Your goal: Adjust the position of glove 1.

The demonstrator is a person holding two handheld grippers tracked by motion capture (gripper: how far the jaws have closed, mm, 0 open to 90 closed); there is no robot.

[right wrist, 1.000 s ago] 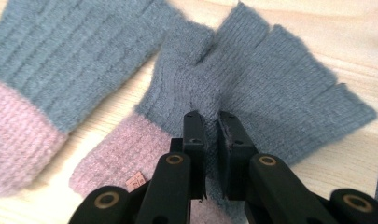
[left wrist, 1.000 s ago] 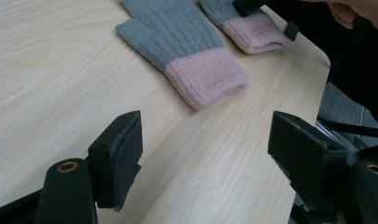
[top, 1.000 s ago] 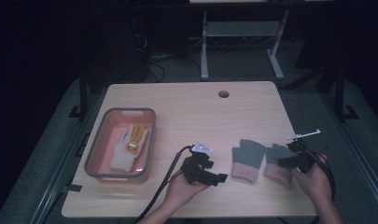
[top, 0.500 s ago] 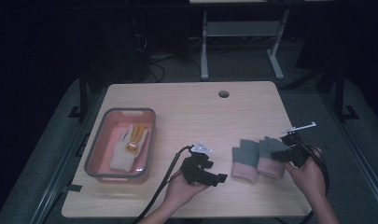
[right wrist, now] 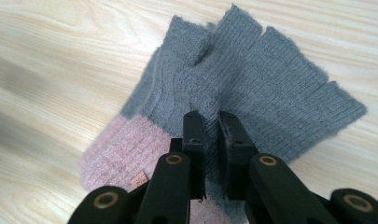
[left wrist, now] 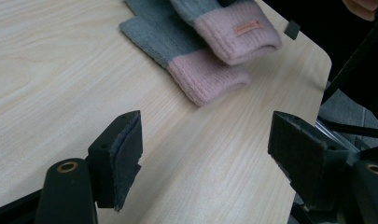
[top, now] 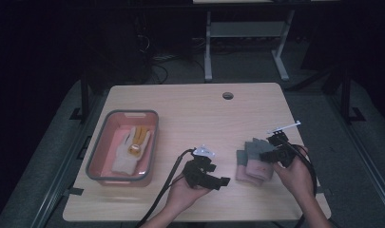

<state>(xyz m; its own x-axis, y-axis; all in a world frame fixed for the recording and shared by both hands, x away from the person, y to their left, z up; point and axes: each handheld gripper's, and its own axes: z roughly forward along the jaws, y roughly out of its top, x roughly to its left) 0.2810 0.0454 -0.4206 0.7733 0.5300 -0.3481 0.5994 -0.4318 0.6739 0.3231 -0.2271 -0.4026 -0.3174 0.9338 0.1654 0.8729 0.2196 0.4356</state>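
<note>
The right gripper has its jaws pinched together on the knit of the top glove, gripping it near the palm, just above the pink cuff. That glove is grey with cut-off fingers and lies partly over a second glove of the same kind, near the right front of the bench. The step in hand looks like laying one glove on the other to make a pair. To do it well, carry the pinched glove low and flat, line cuff over cuff and fingers over fingers, and let go only once the knit rests on its mate, or it may fold or drag the lower one askew.

The left gripper rests on the bench just left of the gloves, jaws spread, nothing between them. It could pin the lower cuff if that one slides.

The gloves lie near the bench's front and right edges, so a push that way could tip a cuff over. Bare bench is open behind and to the left. A tray holding a white glove sits well apart on the left.
</note>
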